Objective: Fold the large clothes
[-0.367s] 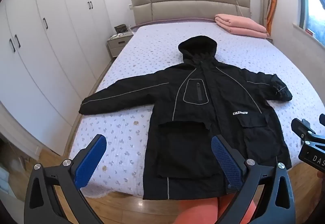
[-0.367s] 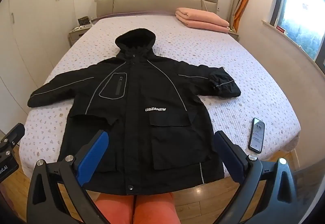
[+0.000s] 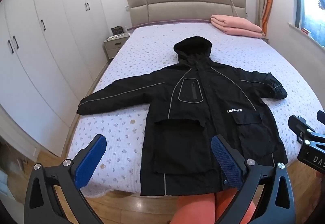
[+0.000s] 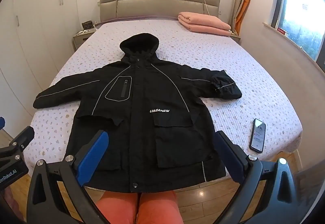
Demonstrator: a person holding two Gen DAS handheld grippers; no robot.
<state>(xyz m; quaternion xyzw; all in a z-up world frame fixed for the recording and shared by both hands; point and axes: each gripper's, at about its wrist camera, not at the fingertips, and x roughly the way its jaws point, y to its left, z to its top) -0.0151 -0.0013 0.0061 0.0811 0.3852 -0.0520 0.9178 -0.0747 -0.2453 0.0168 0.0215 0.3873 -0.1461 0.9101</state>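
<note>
Both grippers, left gripper (image 3: 158,159) and right gripper (image 4: 162,155), hover spread wide with nothing between the pads, and compared with a moment ago nothing has shifted, so no fold has started. Black hooded jacket (image 4: 140,114) lies face-up and flat on the quilted floral bedspread (image 4: 254,86), sleeves out, hem hanging over the near edge; the fabric looks thin, matte, slightly crinkled, with grey piping and flap pockets.

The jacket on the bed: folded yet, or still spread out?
Spread out. The jacket lies flat, front up, both sleeves stretched sideways, hood toward the headboard.
</note>
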